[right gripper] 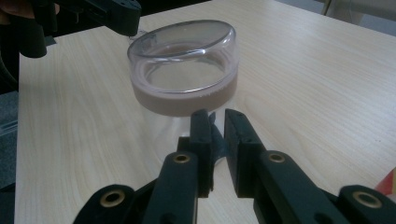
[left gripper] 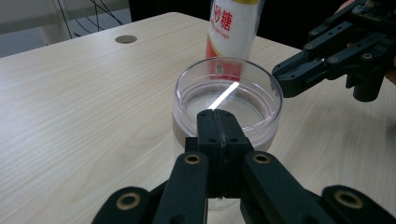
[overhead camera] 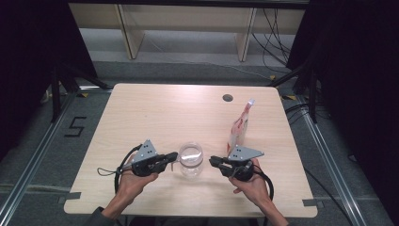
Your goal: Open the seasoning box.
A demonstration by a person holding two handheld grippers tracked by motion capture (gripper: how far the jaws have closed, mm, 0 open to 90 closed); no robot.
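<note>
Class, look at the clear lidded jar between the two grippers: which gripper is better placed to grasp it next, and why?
Probably the right gripper: its jaws stand slightly apart just short of the jar. The left gripper has its jaws pressed together at the lid rim, so it would have to open first.

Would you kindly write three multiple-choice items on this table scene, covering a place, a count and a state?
1. Where does the clear jar stand?
A. between the two grippers
B. beside the round hole in the table
C. behind the sugar pouch

2. How many pouches stand on the table?
A. one
B. two
C. three

3. How do the left gripper jaws stand?
A. wide apart
B. pressed together
C. clamped on the jar's rim

Answers:
1 A: the high view shows the jar with the left gripper on one side and the right gripper on the other.
2 A: one sugar pouch stands there.
3 B: the left gripper view shows no gap.
</note>
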